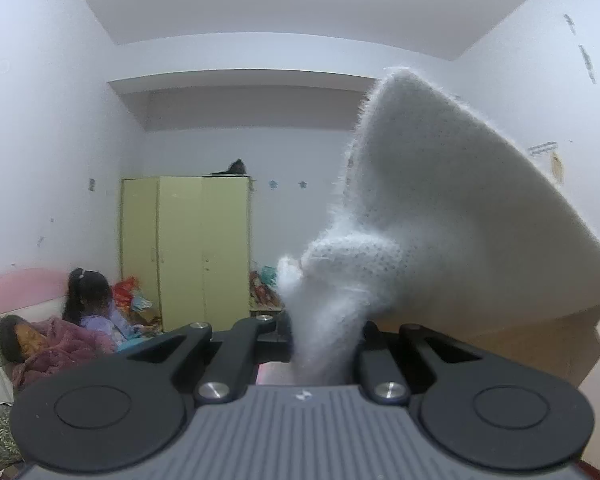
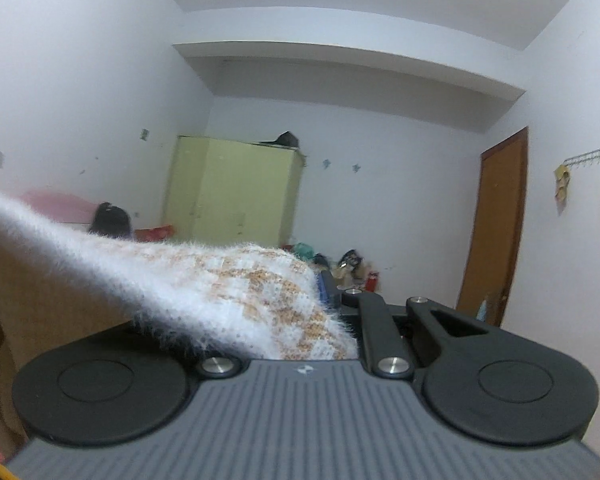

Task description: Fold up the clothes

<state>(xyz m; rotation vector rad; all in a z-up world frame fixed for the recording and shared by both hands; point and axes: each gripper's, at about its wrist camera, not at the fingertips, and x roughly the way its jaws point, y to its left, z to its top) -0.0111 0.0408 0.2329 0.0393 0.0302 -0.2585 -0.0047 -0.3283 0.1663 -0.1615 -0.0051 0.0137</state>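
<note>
A fuzzy white knit garment (image 1: 440, 216) is held up in the air. In the left wrist view it bunches between the fingers of my left gripper (image 1: 320, 336), which is shut on it, and spreads up to the right. In the right wrist view the same garment (image 2: 204, 280), white with orange checks, drapes over my right gripper (image 2: 324, 292) and stretches off to the left. The right gripper is shut on its edge; the cloth hides its left finger.
A yellow-green wardrobe (image 1: 188, 248) stands at the far wall. A child (image 1: 90, 300) sits on a bed with a pink headboard (image 1: 20, 288) at left. A brown door (image 2: 496, 224) is at right. Bags and clutter (image 2: 352, 264) lie on the floor by the wardrobe.
</note>
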